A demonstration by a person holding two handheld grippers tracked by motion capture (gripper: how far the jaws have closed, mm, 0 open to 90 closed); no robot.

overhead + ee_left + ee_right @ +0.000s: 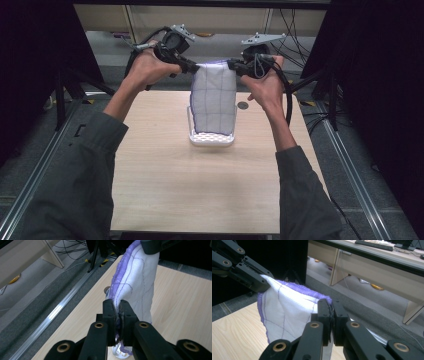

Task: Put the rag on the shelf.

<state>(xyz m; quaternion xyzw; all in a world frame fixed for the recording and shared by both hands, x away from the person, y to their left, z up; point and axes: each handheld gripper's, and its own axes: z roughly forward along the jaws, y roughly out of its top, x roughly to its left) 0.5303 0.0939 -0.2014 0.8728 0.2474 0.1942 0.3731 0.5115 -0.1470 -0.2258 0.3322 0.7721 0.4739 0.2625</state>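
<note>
Above the pale wooden tabletop (165,165), the left gripper (192,66) and right gripper (231,64) each clamp a top corner of a white purple-edged checked cloth (215,97) hanging over a white perforated plastic basket (211,138).

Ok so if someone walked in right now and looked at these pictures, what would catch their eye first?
First, the white cloth with purple edging, stretched in the air between two hand-held grippers above the far middle of the wooden table. The left gripper pinches one top corner and the right gripper the other, jaws closed on the fabric. Next, the white perforated basket on the table right under the hanging cloth.
</note>
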